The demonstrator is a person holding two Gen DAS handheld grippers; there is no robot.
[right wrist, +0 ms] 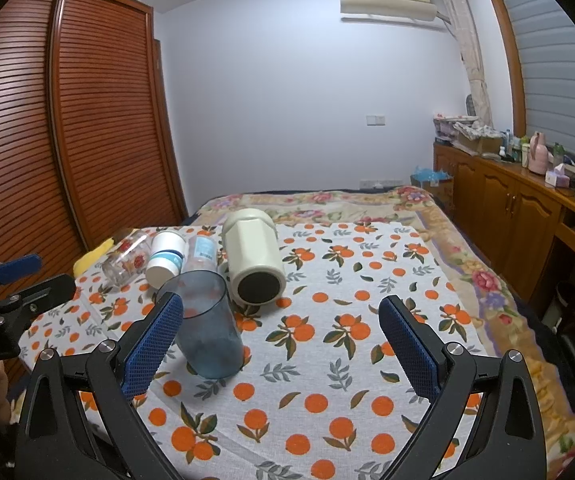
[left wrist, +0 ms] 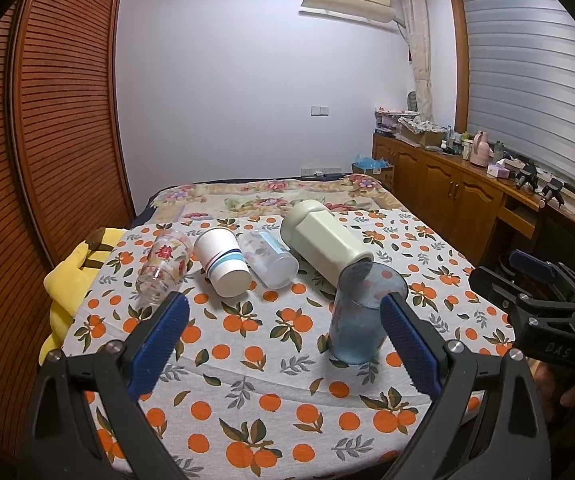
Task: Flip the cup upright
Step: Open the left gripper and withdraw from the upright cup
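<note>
A translucent blue cup [left wrist: 361,318] stands upright, slightly tilted, on the orange-print cloth [left wrist: 271,364], open mouth up. It also shows in the right wrist view [right wrist: 207,320]. My left gripper [left wrist: 283,340] is open and empty; its right finger [left wrist: 405,344] is just beside the blue cup. My right gripper [right wrist: 279,344] is open and empty; its left finger [right wrist: 155,340] is next to the cup. Behind lie a cream jar [left wrist: 323,244], a frosted cup [left wrist: 269,258], a white striped paper cup [left wrist: 223,264] and a clear red-print glass [left wrist: 163,266], all on their sides.
The cloth covers a bed with a floral blanket [left wrist: 271,194] behind. A yellow plush [left wrist: 73,276] lies at the left edge. A slatted wardrobe [left wrist: 47,120] stands left, a cluttered wooden sideboard [left wrist: 447,176] right. The other gripper [left wrist: 547,312] shows at the right edge.
</note>
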